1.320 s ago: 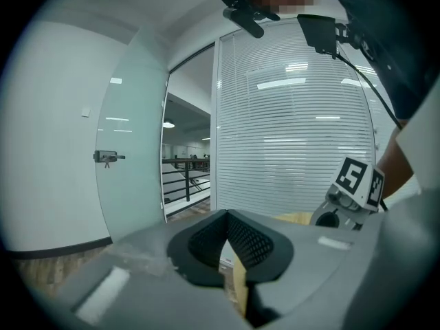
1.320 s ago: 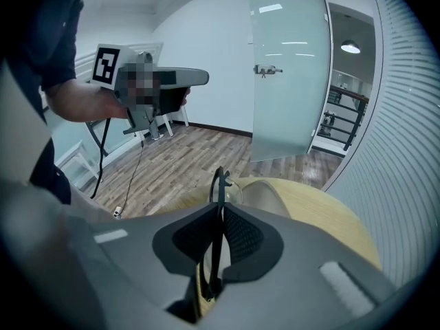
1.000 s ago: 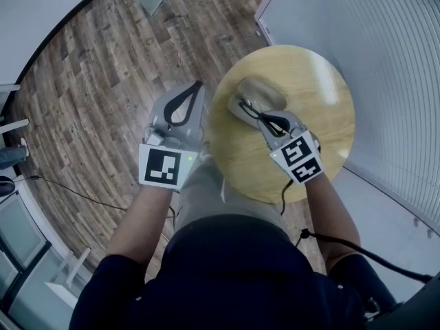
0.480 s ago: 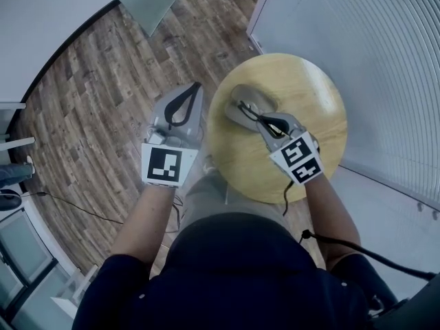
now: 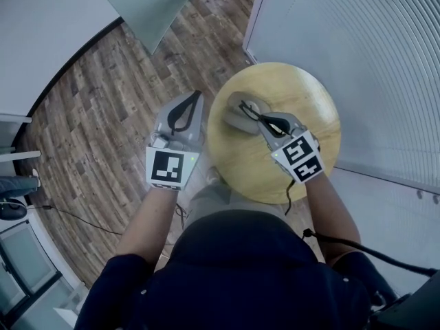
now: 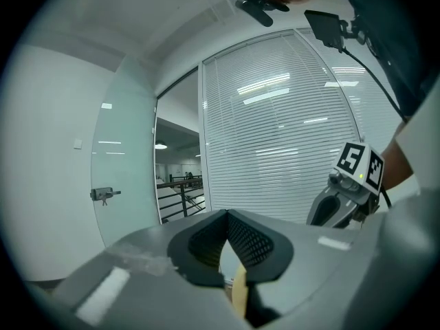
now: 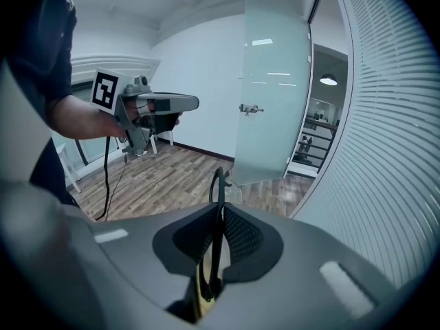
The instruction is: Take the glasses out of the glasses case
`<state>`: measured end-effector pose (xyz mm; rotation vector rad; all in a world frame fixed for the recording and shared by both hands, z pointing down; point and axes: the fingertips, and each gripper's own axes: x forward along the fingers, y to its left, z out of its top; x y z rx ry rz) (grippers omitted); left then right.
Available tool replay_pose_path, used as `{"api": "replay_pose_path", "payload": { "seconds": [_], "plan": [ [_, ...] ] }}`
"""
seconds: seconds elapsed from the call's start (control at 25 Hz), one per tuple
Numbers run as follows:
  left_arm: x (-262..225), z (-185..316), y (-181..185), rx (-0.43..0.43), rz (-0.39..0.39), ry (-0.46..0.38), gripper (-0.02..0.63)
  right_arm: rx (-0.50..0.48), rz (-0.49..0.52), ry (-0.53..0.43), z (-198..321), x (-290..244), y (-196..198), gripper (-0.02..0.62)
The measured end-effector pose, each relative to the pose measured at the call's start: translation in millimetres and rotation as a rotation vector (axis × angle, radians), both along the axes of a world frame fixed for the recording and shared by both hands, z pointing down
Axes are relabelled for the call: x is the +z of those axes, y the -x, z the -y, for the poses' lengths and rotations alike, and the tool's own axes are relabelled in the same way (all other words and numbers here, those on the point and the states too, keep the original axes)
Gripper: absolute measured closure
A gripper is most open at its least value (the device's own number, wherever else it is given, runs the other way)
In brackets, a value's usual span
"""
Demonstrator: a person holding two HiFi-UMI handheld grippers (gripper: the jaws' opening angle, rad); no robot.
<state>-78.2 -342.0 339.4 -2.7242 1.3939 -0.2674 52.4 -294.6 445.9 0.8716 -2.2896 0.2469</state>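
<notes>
The right gripper pinches the black glasses over the case on the round surface, while the left gripper, closed and empty, hangs left of it.

In the head view both bare forearms reach forward from the torso. The left forearm runs toward 12 o'clock. The right forearm angles toward 11 o'clock.

The left gripper sits at the 9 o'clock side of the pair. It points to about 1 o'clock and lies close to level. Its jaws meet at the tips, with nothing between them.

The right gripper sits at the 3 o'clock side, tilted downward and pointing to about 10 o'clock. Its jaws are clamped on the thin dark frame of the glasses.

The two grippers are apart, with their tips angled toward each other.
</notes>
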Motion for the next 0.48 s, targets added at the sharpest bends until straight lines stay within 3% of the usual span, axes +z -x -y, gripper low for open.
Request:
{"api": "replay_pose_path", "payload": {
  "seconds": [0.48],
  "plan": [
    [-17, -35, -21, 0.041, 0.005, -0.039, 0.600, 0.033, 0.014, -0.088, -29, -37, -13, 0.563]
  ]
}}
